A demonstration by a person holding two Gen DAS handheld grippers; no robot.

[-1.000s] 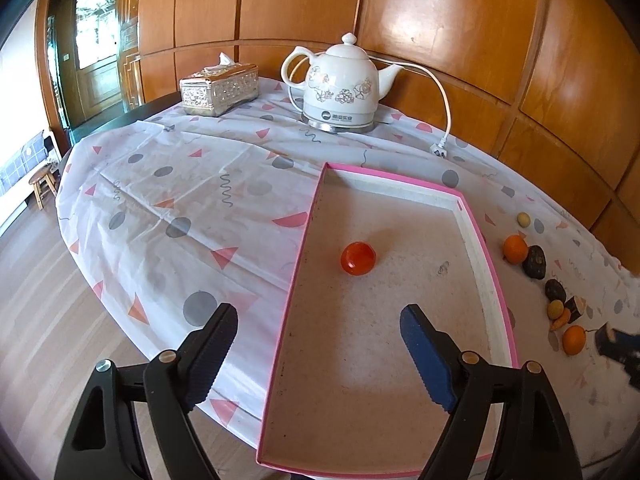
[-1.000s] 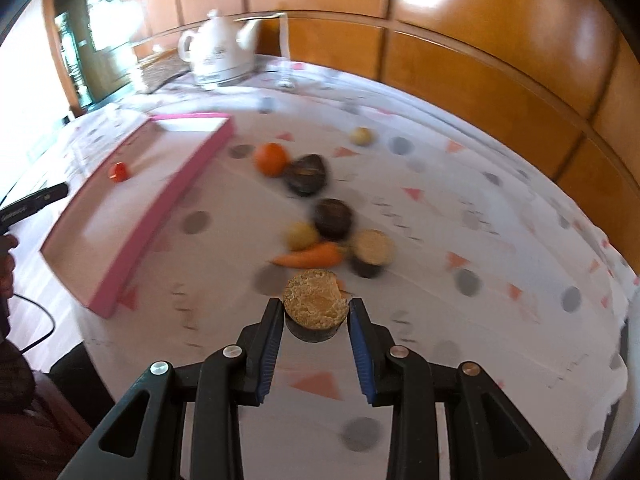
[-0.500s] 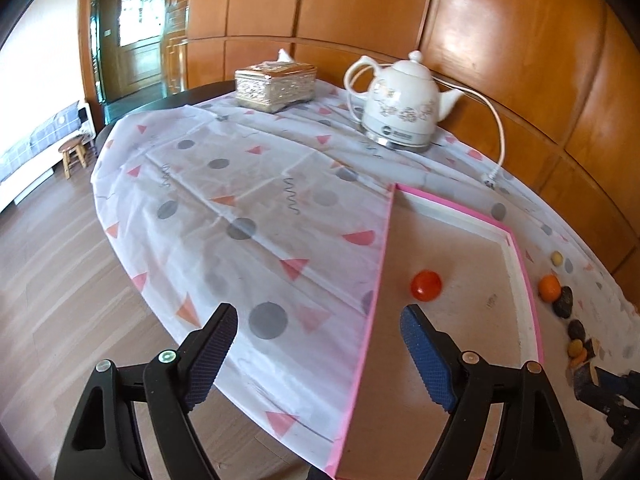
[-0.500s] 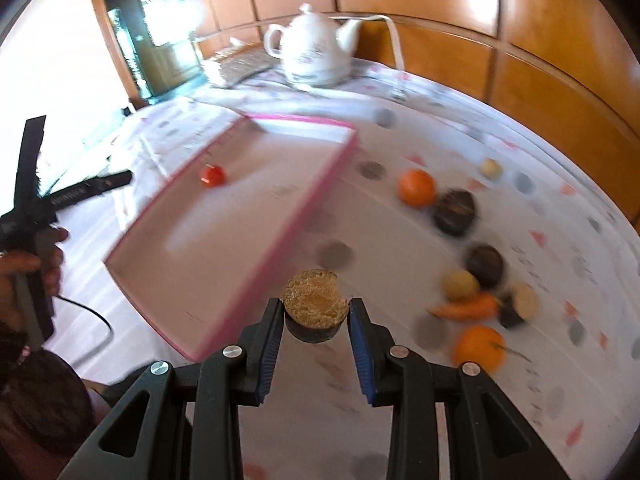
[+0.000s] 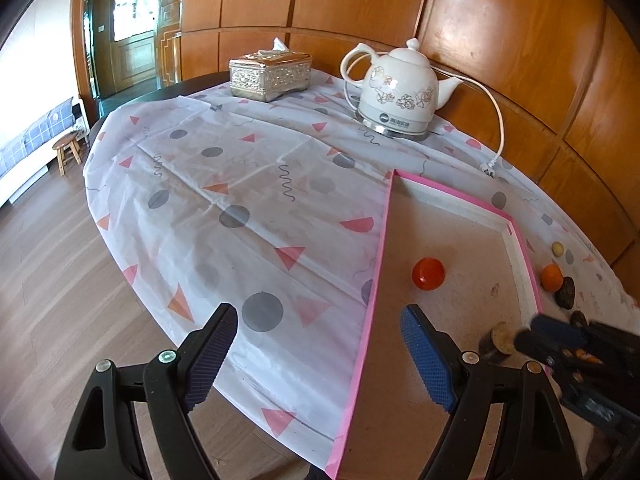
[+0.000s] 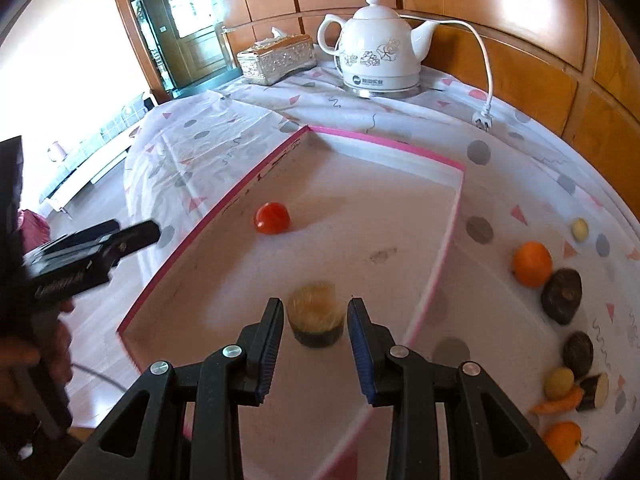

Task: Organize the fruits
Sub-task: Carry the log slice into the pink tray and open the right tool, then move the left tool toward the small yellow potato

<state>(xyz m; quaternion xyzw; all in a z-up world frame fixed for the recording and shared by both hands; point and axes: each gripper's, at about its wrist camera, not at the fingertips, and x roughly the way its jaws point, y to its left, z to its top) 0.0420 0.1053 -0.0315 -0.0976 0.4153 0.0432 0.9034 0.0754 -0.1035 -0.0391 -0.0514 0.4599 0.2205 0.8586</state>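
You carried a cut fruit piece over the tray

Your left gripper (image 5: 320,356) waited with fingers wide and empty at the pink tray (image 6: 224,212) edge; your right gripper (image 6: 316,332) pinched the blurred fruit piece (image 6: 316,316) above the tray floor near the tomato (image 6: 272,218), its underside hidden.

both wrist views down onto tray (image 5: 520,244)

Home dining room (wood panelling (image 5: 500,40), kettle (image 5: 396,92)).
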